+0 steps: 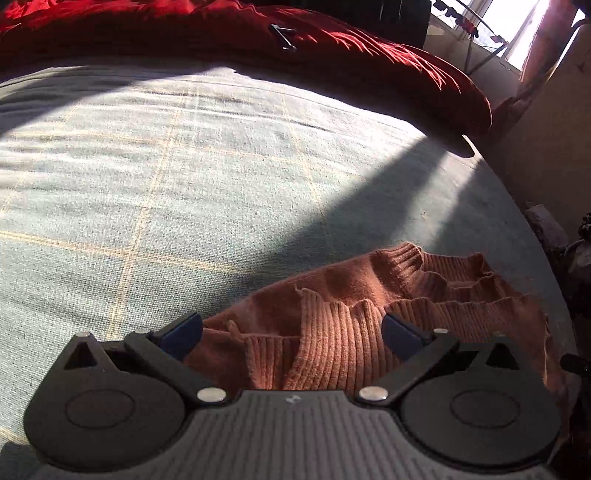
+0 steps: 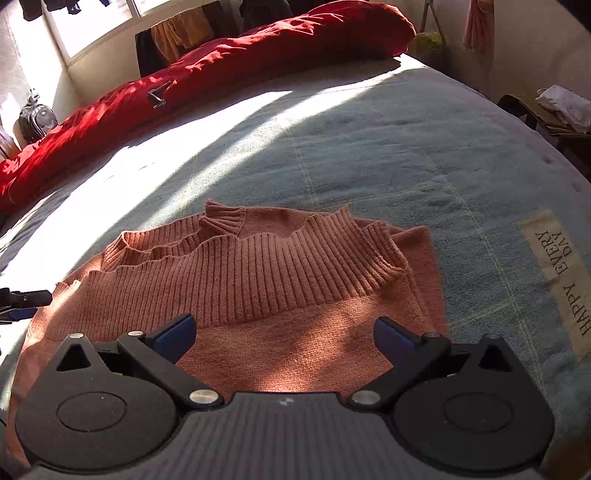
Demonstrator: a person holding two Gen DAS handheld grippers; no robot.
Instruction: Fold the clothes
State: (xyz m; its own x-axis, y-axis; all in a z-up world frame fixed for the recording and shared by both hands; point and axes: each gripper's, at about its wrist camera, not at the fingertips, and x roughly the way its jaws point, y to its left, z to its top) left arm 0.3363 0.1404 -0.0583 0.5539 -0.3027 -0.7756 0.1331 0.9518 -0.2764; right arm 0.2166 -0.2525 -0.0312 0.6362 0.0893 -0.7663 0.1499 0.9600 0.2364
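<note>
A rust-orange knit sweater (image 2: 258, 273) lies folded on the pale blue bedspread (image 2: 388, 147), its ribbed cuffs and hem stacked on top. In the left wrist view the same sweater (image 1: 369, 314) fills the lower right. My left gripper (image 1: 291, 334) is open just above its ribbed edge, with nothing between the fingers. My right gripper (image 2: 284, 334) is open too, over the sweater's near plain part, holding nothing. The tip of the other gripper (image 2: 26, 299) shows at the left edge of the right wrist view.
A red duvet (image 2: 221, 66) is bunched along the far side of the bed, with a small metal object (image 2: 159, 96) on it. A fabric label reading "HAPPY EVERY DAY" (image 2: 557, 280) is sewn on the bedspread. Window (image 2: 103, 22), backpack (image 2: 37, 118) and side furniture (image 2: 554, 110) surround the bed.
</note>
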